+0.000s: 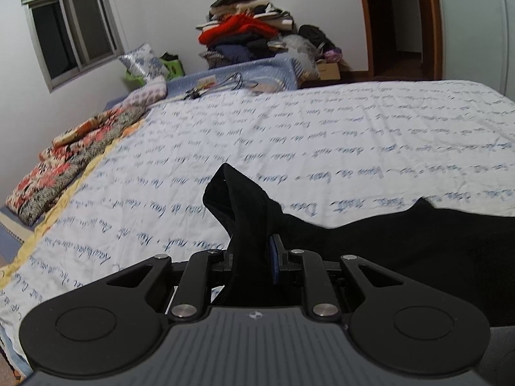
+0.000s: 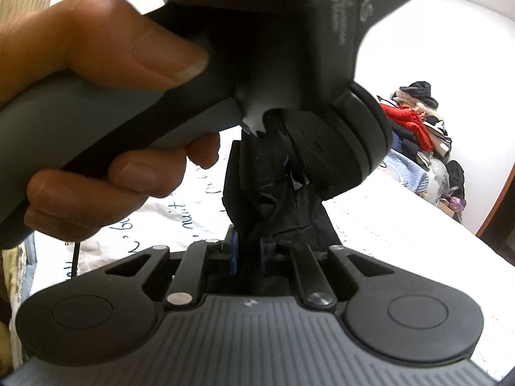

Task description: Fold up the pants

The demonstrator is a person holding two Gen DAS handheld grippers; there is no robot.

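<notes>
Left wrist view: the left gripper (image 1: 249, 257) is clenched on a bunched edge of the black pants (image 1: 370, 241), a peak of cloth standing up between its fingers. From that pinch the rest of the garment runs off to the right as a dark band, just above the script-printed bedsheet (image 1: 289, 135) on the near part of the bed. Far behind, a heap of clothes (image 1: 248, 32) sits against the wall, and a floral blanket (image 1: 64, 167) lies at the left edge.

Right wrist view: the right gripper (image 2: 248, 254) is also clamped on a fold of the pants (image 2: 273, 206), the cloth rising from between its blue pads (image 2: 234, 254). Directly ahead and very near, the person's left hand (image 2: 96, 122) holds the other gripper's handle, whose fingers bite the same bundle just above.

So both pinches sit almost together, the cloth's length hanging between and away from them; I judge the next move turns on drawing the two grips apart along that long axis
</notes>
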